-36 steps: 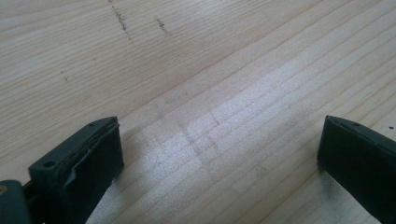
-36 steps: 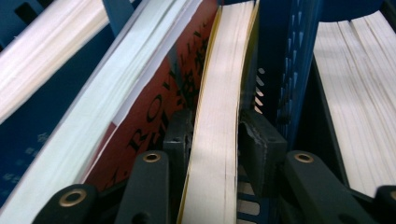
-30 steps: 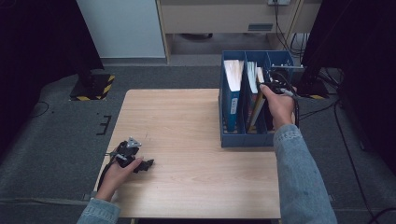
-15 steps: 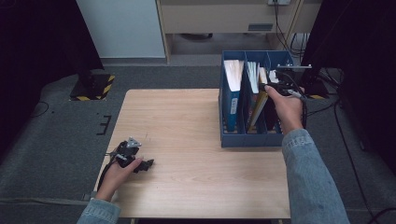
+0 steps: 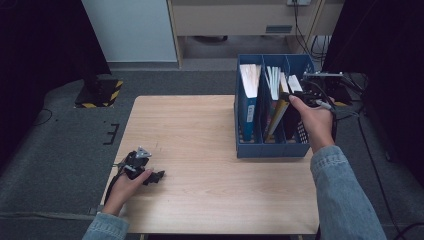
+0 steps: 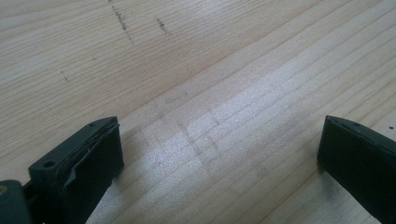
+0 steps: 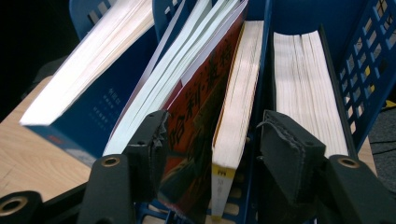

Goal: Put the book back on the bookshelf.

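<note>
Fingers [image 7: 285, 149] of the right gripper [image 7: 212, 154] have just been opening, and now they stand apart around two books without pressing them: a book with a red cover [image 7: 196, 140] and a thin book with a yellow spine [image 7: 229, 158]. Compared with one second ago, the right hand [image 5: 315, 117] is a little higher and farther back along the blue file box [image 5: 270, 149], so I judge that the book is already let go and stays in the middle compartment of the box, leaning to one side. For the work this means the placing step is probably finished, and the hand can go away. To the left of the middle compartment a blue book [image 7: 79, 107] leans, and to the right a thick book [image 7: 306, 88] stands upright.

Left gripper [image 5: 137, 165] rests far from the box, near the front left corner of the table [image 5: 200, 150], with its fingers [image 6: 84, 158] wide apart and nothing between them.

The table is pale wood with some small dark marks. Behind the box there are a grey carpet floor, a white cabinet [image 5: 130, 30] and cables [image 5: 310, 35].
</note>
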A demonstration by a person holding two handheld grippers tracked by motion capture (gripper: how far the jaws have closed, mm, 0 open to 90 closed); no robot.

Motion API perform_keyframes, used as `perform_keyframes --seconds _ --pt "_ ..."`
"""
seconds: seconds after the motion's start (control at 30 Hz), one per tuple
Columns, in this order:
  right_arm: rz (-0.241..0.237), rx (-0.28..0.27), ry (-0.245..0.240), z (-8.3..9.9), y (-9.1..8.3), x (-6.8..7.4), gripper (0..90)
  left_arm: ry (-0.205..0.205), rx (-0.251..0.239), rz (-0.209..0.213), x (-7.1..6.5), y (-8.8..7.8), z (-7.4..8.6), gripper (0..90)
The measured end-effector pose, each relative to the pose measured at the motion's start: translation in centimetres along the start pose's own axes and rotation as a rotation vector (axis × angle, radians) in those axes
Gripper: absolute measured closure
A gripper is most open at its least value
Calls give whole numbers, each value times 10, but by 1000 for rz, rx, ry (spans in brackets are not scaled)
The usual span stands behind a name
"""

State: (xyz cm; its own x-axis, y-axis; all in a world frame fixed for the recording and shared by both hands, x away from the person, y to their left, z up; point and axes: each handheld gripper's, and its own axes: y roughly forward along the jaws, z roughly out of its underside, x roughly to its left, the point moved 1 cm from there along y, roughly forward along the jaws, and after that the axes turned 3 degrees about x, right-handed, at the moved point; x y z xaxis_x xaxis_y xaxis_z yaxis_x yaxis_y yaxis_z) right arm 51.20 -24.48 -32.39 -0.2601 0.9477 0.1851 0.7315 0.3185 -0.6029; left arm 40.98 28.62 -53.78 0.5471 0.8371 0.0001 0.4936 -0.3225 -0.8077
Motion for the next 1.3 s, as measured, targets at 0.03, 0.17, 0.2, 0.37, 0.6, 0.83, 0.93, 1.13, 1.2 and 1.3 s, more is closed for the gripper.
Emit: perform_keyframes --seconds 0.03,0.17,0.2,0.37,0.6,0.83,0.93,1.13,1.2,1.3 --pt "-6 -3 2 2 -3 0 417 0 0 0 0 0 0 0" --pt "-15 0 -12 9 -12 1 400 -2 2 1 0 0 0 0" --pt "-16 1 -12 12 -14 1 396 0 4 1 0 0 0 0" --pt "-15 8 -46 27 -22 4 345 -1 4 0 0 0 0 0" --pt "-21 15 -76 43 -20 10 257 -2 3 0 0 0 0 0" --pt "-15 8 -124 54 -17 20 180 -1 2 0 0 0 0 0" --pt "-19 14 -155 59 -16 24 148 -2 2 -1 0 0 0 0" --pt "-50 15 -192 74 -16 27 101 -3 1 -1 0 0 0 0" --pt "-54 11 -193 78 -16 27 90 -3 1 -1 -1 0 0 0" --pt "-53 20 -199 85 -14 27 79 -3 1 -1 -1 0 0 0"
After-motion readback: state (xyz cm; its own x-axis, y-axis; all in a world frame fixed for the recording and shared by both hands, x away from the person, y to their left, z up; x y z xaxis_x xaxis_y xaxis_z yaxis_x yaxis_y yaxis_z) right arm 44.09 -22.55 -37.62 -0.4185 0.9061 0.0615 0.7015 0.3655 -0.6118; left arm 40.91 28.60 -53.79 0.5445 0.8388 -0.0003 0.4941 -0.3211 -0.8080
